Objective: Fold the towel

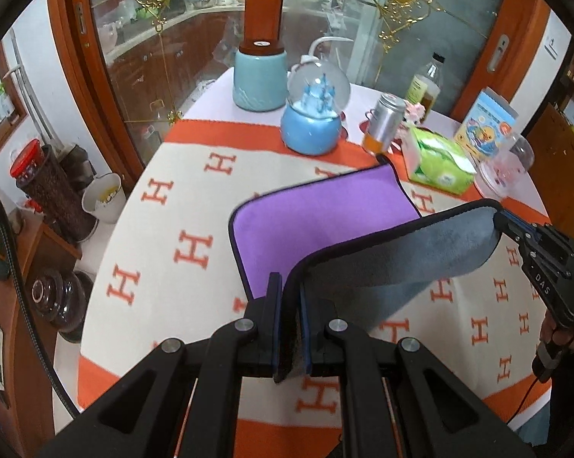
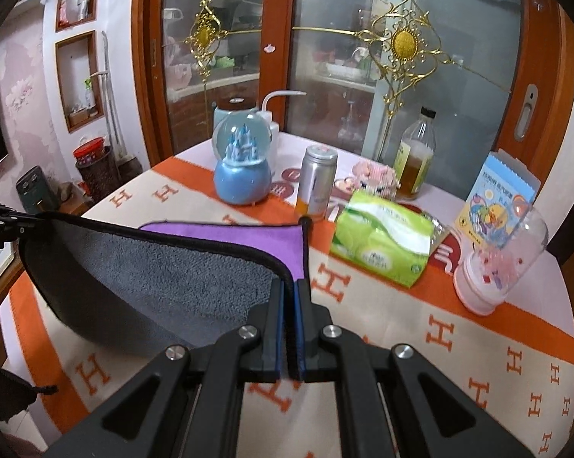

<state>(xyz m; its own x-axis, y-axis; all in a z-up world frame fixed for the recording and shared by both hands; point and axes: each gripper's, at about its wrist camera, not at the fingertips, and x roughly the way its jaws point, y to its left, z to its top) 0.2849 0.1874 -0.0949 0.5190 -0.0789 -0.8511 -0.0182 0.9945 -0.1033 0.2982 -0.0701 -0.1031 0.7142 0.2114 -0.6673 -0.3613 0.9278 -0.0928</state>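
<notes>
The towel [image 1: 325, 221] is purple on one face and grey on the other, with a dark hem. Its far part lies flat on the table, purple side up. Its near edge is lifted, grey side [image 2: 164, 267] showing. My left gripper [image 1: 290, 286] is shut on one near corner. My right gripper [image 2: 290, 286] is shut on the other near corner; it also shows in the left wrist view [image 1: 502, 217] at the right. The lifted edge hangs stretched between the two grippers above the table.
The round table [image 1: 164, 236] has a cream and orange H-pattern cloth. Behind the towel stand a blue snow globe [image 1: 313, 114], a metal can [image 1: 384, 122], a green tissue pack [image 1: 439, 160], a bottle [image 2: 416, 152], a pink-based glass dome [image 2: 497, 259] and a teal jar [image 1: 258, 76].
</notes>
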